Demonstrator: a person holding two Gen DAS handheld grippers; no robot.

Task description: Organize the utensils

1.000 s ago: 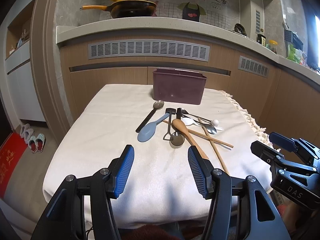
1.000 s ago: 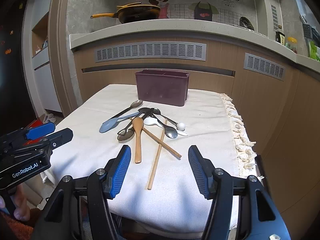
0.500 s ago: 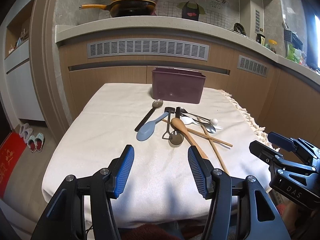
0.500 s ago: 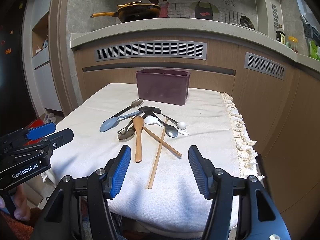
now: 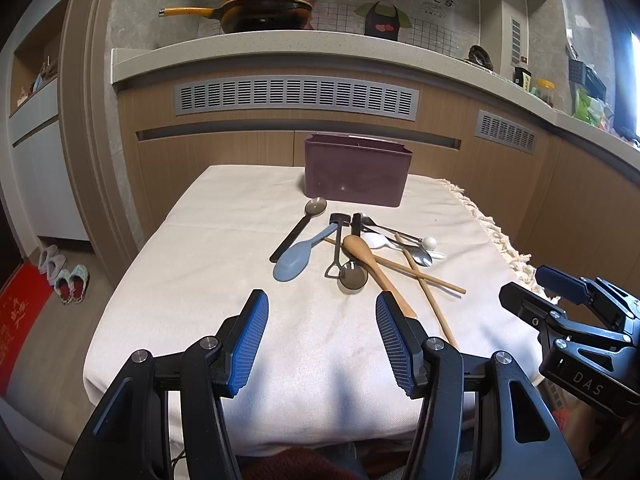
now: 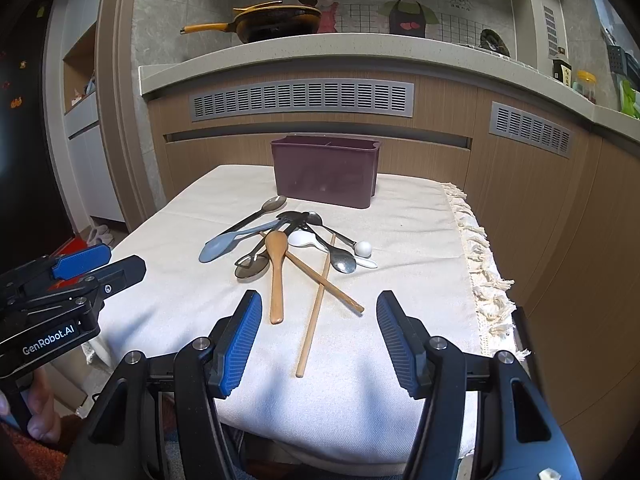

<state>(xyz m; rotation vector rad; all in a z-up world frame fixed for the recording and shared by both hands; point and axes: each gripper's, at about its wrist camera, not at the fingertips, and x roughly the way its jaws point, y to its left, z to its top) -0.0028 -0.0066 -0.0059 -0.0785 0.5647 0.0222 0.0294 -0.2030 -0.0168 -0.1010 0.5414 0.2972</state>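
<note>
The long pale wooden chopstick (image 6: 315, 312) is lying lengthwise, pointing at the right gripper (image 6: 316, 338), the nearer one. Both the right and the left gripper (image 5: 320, 338) are holding their fingers apart, empty.

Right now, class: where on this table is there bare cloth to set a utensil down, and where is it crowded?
Bare cloth lies left of the blue spoon, along the near edge before both open grippers, and between the chopsticks and the fringe. The middle, before the purple bin, is crowded with crossed utensils.

"GenRobot.AI" on left tongs (image 6: 80, 276); "DAS" on right tongs (image 5: 560, 296).
</note>
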